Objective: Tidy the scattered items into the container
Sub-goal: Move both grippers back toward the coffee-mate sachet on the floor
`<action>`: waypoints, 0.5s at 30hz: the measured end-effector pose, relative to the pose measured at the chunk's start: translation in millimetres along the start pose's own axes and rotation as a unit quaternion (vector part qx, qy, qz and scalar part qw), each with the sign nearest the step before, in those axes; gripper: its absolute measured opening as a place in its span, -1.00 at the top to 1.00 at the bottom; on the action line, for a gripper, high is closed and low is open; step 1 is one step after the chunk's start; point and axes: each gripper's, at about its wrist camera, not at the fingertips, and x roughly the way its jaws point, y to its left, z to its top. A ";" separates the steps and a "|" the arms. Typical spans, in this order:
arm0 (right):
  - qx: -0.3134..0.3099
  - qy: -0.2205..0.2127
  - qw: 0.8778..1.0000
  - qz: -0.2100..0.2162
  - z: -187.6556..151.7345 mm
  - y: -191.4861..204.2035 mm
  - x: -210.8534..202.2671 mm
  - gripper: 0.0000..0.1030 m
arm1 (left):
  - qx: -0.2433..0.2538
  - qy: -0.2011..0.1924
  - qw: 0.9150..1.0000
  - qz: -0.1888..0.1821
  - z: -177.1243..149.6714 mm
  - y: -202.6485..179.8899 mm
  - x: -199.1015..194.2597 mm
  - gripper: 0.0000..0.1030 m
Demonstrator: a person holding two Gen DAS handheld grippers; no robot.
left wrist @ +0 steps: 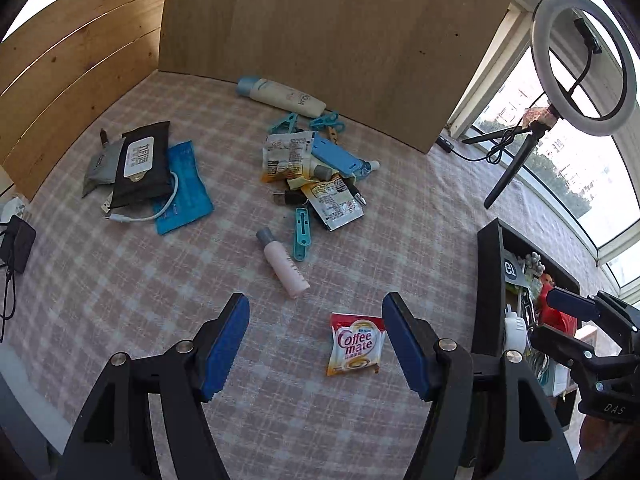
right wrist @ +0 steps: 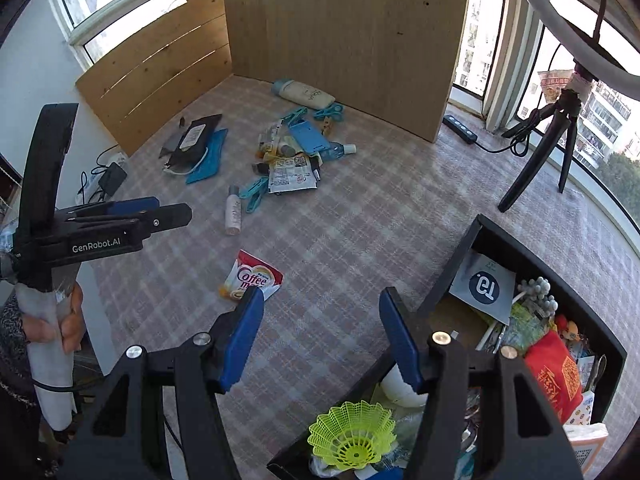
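Your left gripper [left wrist: 316,344] hangs over the pink-and-white checked tablecloth [left wrist: 140,288] with its blue-padded jaws spread wide and nothing between them. The red-and-white Coffee mate sachet [left wrist: 355,344] lies flat on the cloth just inside its right finger, not touched by either pad.

Your right gripper [right wrist: 322,336] is also wide open and empty. Its left finger stands over the cloth, overlapping the lower edge of the sachet in this view, and its right finger stands over the rim of the black rectangular storage box [right wrist: 452,276]. That box already holds a neon-yellow plastic shuttlecock [right wrist: 352,436], a red printed packet [right wrist: 556,376] and a grey card with a dark round logo [right wrist: 486,282], among other small things.

A little further out, a pale pink bottle with a grey cap [left wrist: 285,262] lies on its side, beside a teal plastic clothes peg [left wrist: 302,232]. Beyond them sits a heap of sachets, pegs and a blue flat case [left wrist: 334,156]. To its left a black wet-wipes pack [left wrist: 140,164] lies on a blue pouch [left wrist: 186,192]. Farthest off, a cream lotion bottle [left wrist: 284,96] rests against the upright wooden board [left wrist: 340,32].
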 end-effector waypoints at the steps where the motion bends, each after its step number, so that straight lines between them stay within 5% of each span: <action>1: -0.011 0.004 1.000 0.003 1.0 7.3 4.9 -0.15 | -0.010 0.002 1.000 0.002 0.0 7.5 2.4 -0.30; 15: -0.092 0.057 0.993 0.048 10.3 64.2 71.7 -0.15 | -0.109 0.046 0.993 0.025 -11.8 71.5 56.5 -0.29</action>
